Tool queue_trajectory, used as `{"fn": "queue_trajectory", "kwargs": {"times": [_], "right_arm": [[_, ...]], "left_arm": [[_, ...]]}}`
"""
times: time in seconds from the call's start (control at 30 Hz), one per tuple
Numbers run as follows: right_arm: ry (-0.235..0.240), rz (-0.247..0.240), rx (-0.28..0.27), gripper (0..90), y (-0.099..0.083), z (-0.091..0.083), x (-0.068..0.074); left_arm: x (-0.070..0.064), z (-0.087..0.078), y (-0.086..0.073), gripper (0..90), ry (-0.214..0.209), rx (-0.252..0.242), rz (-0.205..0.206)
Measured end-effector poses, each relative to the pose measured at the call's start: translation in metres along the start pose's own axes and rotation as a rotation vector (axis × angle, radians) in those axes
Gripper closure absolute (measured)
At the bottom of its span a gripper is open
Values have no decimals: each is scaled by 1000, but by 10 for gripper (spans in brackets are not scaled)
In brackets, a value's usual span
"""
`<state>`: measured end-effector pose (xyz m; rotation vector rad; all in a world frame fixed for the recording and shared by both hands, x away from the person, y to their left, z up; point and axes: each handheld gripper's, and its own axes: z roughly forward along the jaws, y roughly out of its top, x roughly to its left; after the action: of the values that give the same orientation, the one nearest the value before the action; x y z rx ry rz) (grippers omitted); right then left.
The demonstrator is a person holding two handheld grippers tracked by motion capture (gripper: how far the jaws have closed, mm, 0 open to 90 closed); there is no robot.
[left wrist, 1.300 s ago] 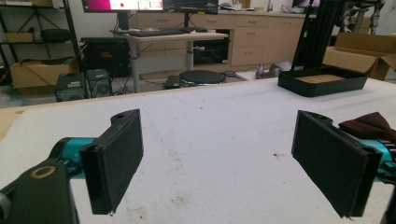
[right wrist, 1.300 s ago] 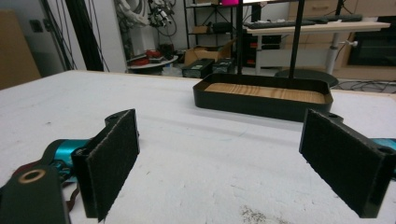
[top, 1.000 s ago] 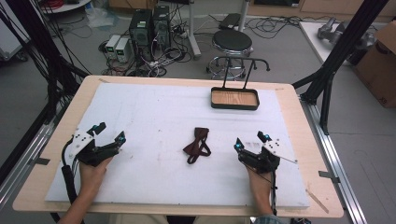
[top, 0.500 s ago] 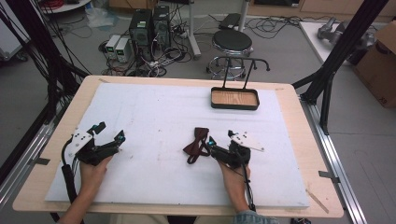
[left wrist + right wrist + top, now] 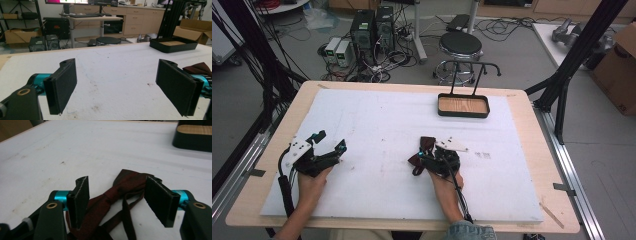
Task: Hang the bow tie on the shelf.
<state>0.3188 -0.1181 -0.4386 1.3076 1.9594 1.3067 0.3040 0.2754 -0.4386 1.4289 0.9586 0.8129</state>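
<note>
A dark red bow tie [image 5: 424, 149] with a thin strap lies on the white mat near the table's middle. My right gripper [image 5: 424, 156] hovers low right over it, open. In the right gripper view the bow tie [image 5: 117, 195] lies on the mat between and below the two spread black pads [image 5: 81, 200], neither pressing it. My left gripper [image 5: 329, 144] rests at the left of the mat, open, with bare mat between its fingers [image 5: 63, 86]. The bow tie's edge [image 5: 197, 68] shows behind the far jaw in the left gripper view.
A black tray [image 5: 463, 106] with a wooden floor and an arched wire handle stands at the back right of the mat. The same tray [image 5: 172, 45] shows far off in the left gripper view. Beyond the table are a stool [image 5: 460, 45] and computer towers.
My right gripper has slid left across the mat, from well right of the bow tie to right over it. The left gripper has stayed put.
</note>
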Motion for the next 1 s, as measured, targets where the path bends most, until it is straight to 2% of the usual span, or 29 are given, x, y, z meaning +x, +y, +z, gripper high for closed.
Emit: {"fn": "queue_trajectory", "kwargs": {"times": [0.1, 0.13, 0.17, 0.3, 0.43, 0.57, 1.0], "right_arm": [[8, -3, 22, 416, 1, 3, 3], [6, -7, 54, 435, 2, 7, 5], [7, -12, 59, 444, 2, 9, 6], [-9, -40, 98, 471, 3, 14, 9], [-15, -38, 141, 514, 3, 18, 9], [-8, -39, 160, 546, 4, 20, 10], [39, 32, 213, 705, 3, 24, 2]], "left_arm": [[0, 0, 0, 175, -5, 0, 0], [0, 0, 0, 175, -4, 2, 2], [0, 0, 0, 175, -5, 1, 2], [0, 0, 0, 175, -5, 3, 1], [-1, -1, 0, 175, -5, 4, 4], [-1, -1, 0, 175, -5, 5, 4], [-1, -1, 0, 175, -4, 5, 4]]}}
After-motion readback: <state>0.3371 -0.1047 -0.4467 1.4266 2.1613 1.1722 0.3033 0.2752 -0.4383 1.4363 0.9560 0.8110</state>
